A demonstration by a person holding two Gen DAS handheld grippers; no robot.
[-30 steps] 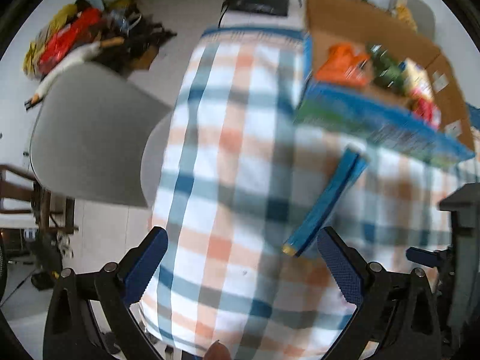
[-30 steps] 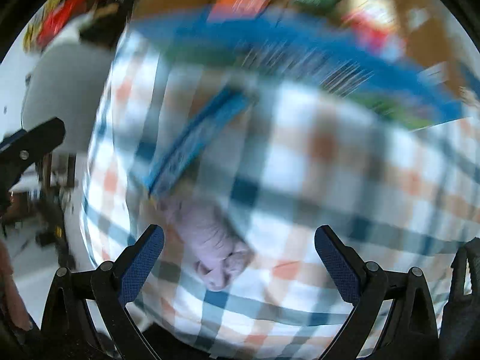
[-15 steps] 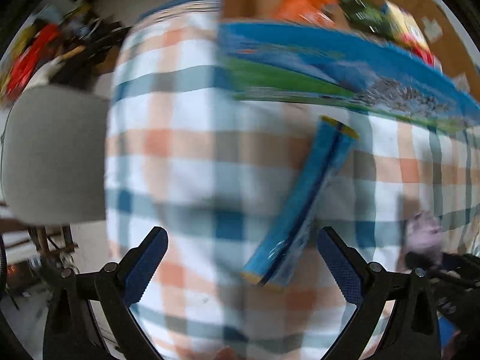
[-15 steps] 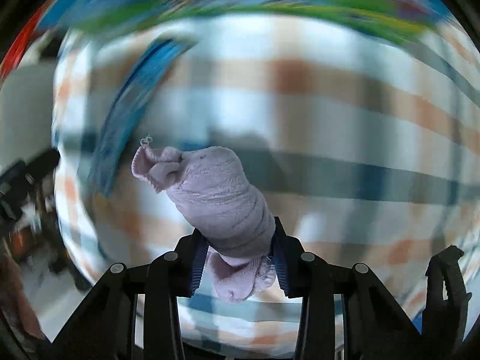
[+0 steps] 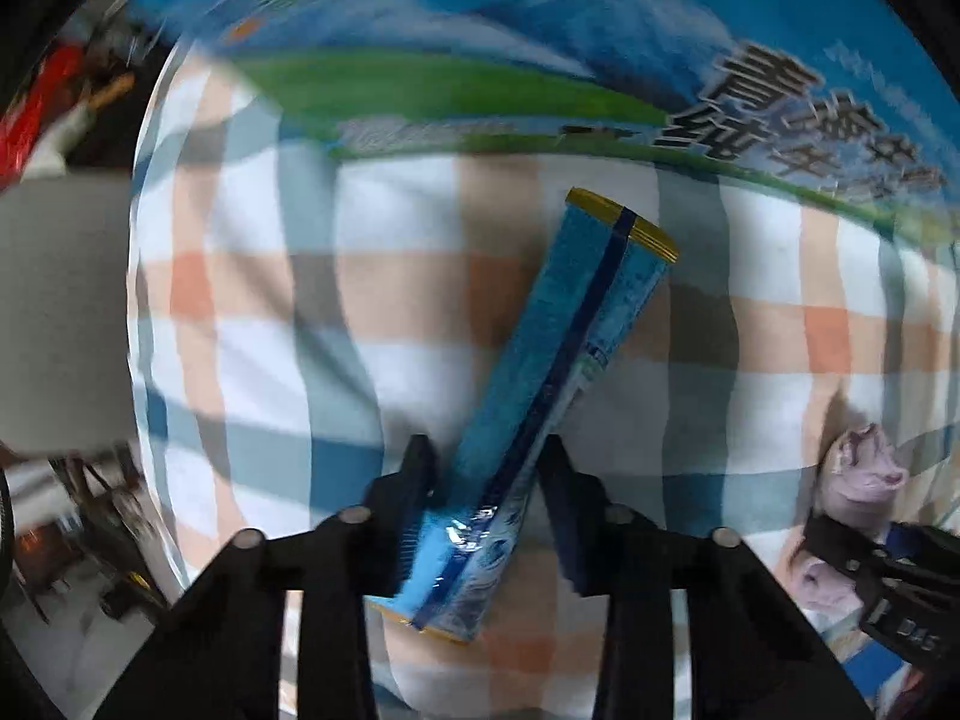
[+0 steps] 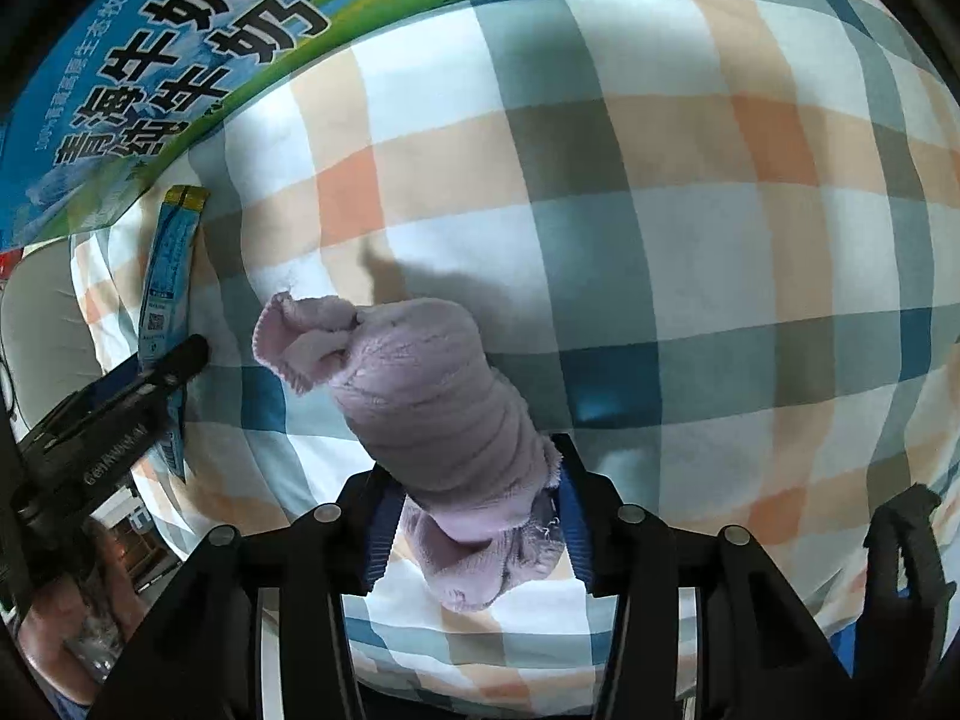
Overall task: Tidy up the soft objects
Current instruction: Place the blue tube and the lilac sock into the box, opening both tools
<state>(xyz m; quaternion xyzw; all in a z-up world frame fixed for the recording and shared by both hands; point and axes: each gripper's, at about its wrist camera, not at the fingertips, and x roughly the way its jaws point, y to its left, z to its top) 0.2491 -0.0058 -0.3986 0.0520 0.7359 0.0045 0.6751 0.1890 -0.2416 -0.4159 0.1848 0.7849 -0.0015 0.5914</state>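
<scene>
My left gripper [image 5: 483, 474] is shut on the near end of a long blue packet with gold ends [image 5: 558, 372], which lies slanted on the checked cloth. My right gripper [image 6: 474, 480] is shut on a rolled pale purple sock [image 6: 420, 384], whose loose end points up and left. In the left wrist view the sock [image 5: 864, 474] shows at the right edge in the right gripper. In the right wrist view the blue packet [image 6: 171, 264] shows at the left with the left gripper's finger on it.
A blue and green milk carton box [image 5: 540, 60] stands along the far side of the checked cloth [image 6: 660, 210], also seen in the right wrist view [image 6: 180, 48]. A grey chair [image 5: 60, 312] is left of the table. Clutter lies on the floor at far left.
My left gripper moved forward and closed on the blue packet. My right gripper closed on the purple sock half a second ago and still holds it, now closer to the box.
</scene>
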